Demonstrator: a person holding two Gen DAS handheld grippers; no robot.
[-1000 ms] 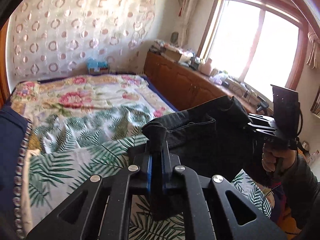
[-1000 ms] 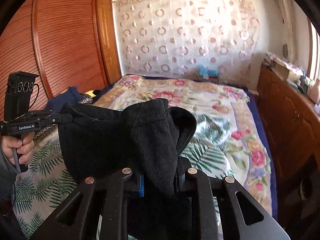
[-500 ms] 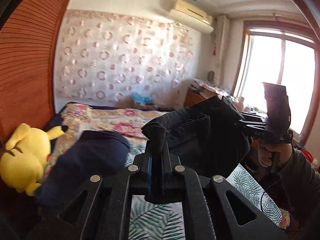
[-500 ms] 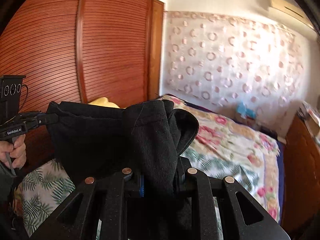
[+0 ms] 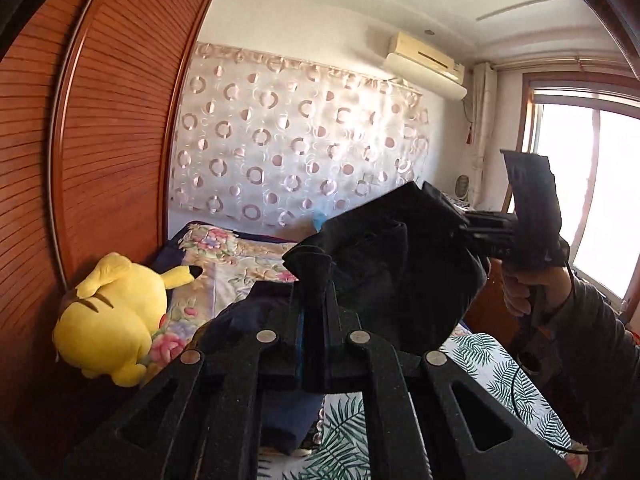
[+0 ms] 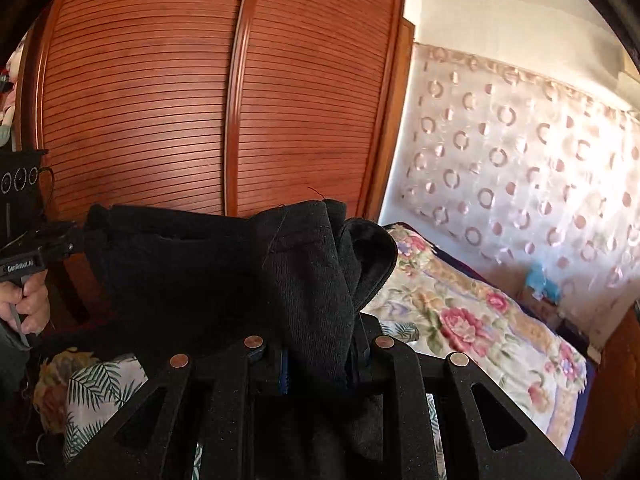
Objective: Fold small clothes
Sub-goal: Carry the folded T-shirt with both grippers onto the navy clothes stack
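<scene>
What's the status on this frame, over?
Left gripper and right gripper both shut on the black garment, held up between them above the bed. Navy garment and yellow plush lie below.

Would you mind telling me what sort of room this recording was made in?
Most likely a home bedroom: a bed with a floral cover, a slatted wooden wardrobe beside it, and a yellow plush toy lying on the bed near the wardrobe.

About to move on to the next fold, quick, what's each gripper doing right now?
Left gripper: shut on the black garment.
Right gripper: shut on the black garment's other end.
</scene>
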